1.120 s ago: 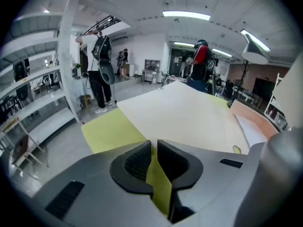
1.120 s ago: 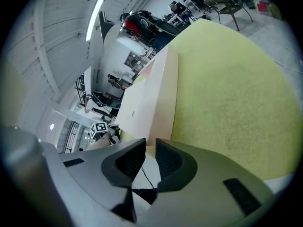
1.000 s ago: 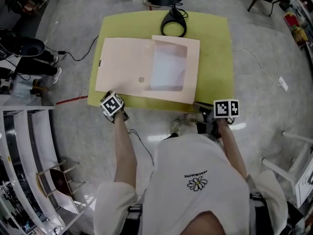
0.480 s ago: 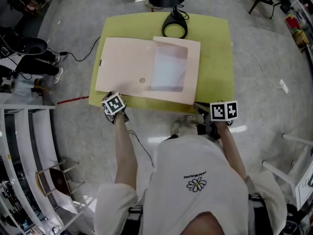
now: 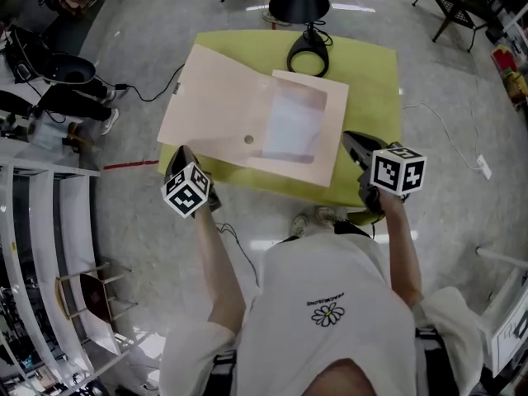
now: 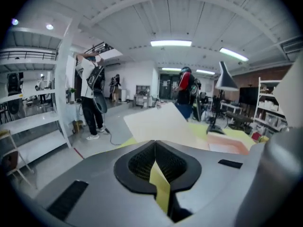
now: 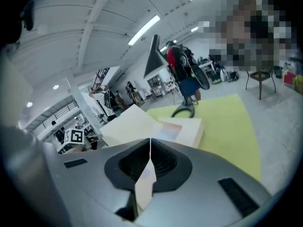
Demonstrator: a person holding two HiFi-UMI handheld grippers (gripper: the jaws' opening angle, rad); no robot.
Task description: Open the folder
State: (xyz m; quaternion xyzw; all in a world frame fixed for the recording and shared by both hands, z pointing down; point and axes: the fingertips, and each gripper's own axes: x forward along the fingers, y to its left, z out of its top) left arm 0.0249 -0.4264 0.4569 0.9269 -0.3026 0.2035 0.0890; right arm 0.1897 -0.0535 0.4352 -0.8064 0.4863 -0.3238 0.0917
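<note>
A pale pink folder (image 5: 239, 114) lies open on the yellow-green table (image 5: 371, 81), with a white sheet in its right half. Its left cover (image 6: 161, 124) looks raised at a slant. My left gripper (image 5: 182, 156) hovers by the folder's near left corner, shut and holding nothing; in its own view the jaws (image 6: 155, 142) meet in a thin seam. My right gripper (image 5: 353, 142) hangs just right of the folder's near right corner. Its jaws (image 7: 150, 140) are closing to a seam with nothing between them. The folder (image 7: 142, 122) lies ahead of them.
A black lamp with a ring base (image 5: 308, 56) stands at the table's far edge. White shelving (image 5: 41, 246) runs along the left, and a cable (image 5: 445, 122) trails on the floor at right. People stand in the background of the left gripper view (image 6: 92, 96).
Both grippers have lifted from the table's front edge and come in toward the folder's near corners. The right one has rolled, so its marker cube faces differently.
</note>
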